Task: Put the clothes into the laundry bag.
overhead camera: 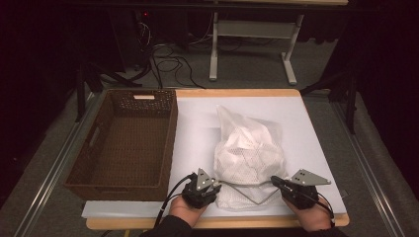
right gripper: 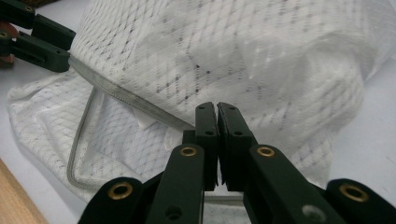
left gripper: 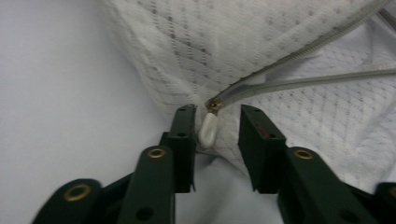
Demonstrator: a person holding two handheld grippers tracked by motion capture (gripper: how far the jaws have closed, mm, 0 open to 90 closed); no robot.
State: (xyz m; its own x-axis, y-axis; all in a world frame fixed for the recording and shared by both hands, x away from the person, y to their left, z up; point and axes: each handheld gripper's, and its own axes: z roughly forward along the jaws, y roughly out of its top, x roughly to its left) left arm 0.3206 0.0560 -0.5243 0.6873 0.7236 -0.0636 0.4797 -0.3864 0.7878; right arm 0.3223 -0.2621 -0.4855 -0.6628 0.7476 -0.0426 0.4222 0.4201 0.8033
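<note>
Overhead, we see our white mesh laundry bag lying stuffed on the table, just right of an empty brown wicker basket. Our left gripper and right gripper sit at its near end, either side of the part-open zipper.

Along the left gripper, our jaws stand narrow around the white zipper pull, pads not yet pressing.

Along the right gripper, our jaws are clamped together on the zipper tape.

We judge the bag soft, light and floppy, so the pull and the stiffer zipper edge are the best holds.
</note>
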